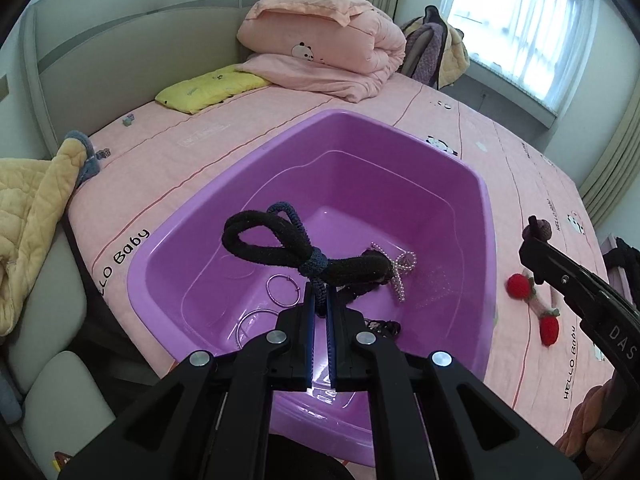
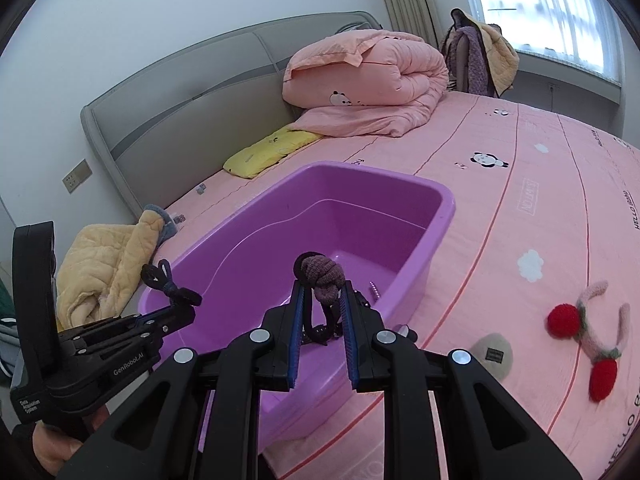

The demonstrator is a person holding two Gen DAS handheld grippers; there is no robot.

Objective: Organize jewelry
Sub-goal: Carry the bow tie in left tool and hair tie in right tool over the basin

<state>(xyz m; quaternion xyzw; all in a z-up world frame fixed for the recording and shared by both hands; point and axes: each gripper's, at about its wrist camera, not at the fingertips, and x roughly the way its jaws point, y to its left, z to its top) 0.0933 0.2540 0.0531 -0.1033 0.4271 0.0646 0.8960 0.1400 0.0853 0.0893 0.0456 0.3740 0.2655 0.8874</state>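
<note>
The pink sheet says "HELLO Baby". The left gripper, marked "GenRobot.AI", pinches a black hair tie over the purple tub. Right of it, the right gripper squeezes a brown knotted hair tie.

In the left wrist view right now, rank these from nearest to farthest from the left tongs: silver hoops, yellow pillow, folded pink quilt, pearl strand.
1. Silver hoops, in the purple tub, just left of the left tongs.
2. Pearl strand, in the tub, to the right. Close to the hoops; ranking tentative.
3. Yellow pillow, far left on the bed.
4. Folded pink quilt, by the headboard.
</note>
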